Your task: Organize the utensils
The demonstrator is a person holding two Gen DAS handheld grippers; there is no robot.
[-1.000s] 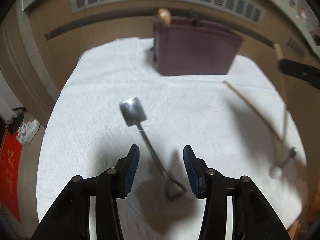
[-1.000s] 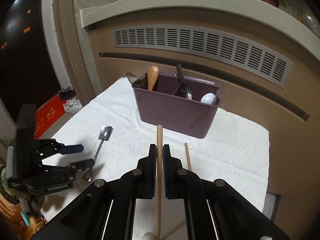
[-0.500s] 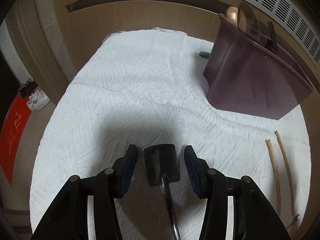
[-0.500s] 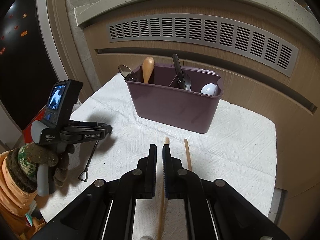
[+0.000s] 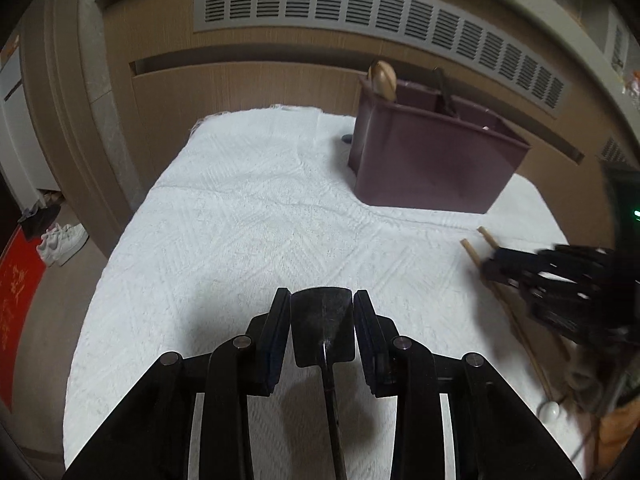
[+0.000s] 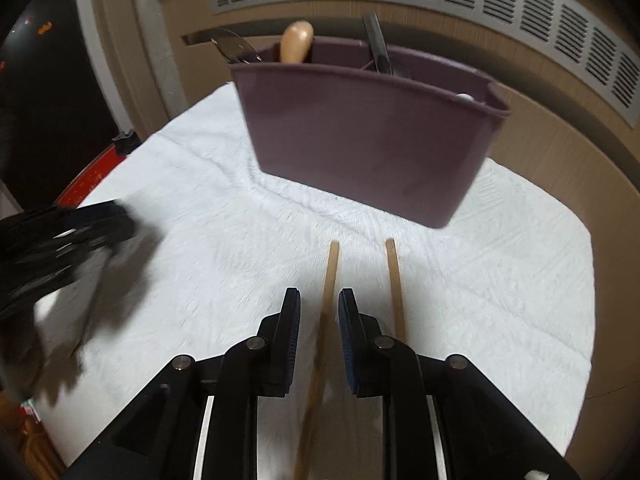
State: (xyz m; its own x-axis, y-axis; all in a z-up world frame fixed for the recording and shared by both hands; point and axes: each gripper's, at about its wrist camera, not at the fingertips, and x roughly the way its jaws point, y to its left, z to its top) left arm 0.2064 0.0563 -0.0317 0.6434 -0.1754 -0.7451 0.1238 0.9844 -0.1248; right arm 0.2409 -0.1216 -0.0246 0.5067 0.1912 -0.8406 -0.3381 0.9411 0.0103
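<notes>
White cloth (image 5: 248,216), dark flat-bladed spatula (image 5: 322,326)

A white textured cloth (image 5: 248,220) covers the table. Behind it stands a curved wood-grain panel (image 5: 240,84) with a long grey slatted vent (image 5: 360,8) above a dark horizontal slot. On the floor to the left lie white sneakers (image 5: 60,242) beside a red mat (image 5: 16,300).

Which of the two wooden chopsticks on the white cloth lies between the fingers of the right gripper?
The left wooden chopstick runs between the opening right gripper. The other chopstick lies outside its right finger.
</notes>
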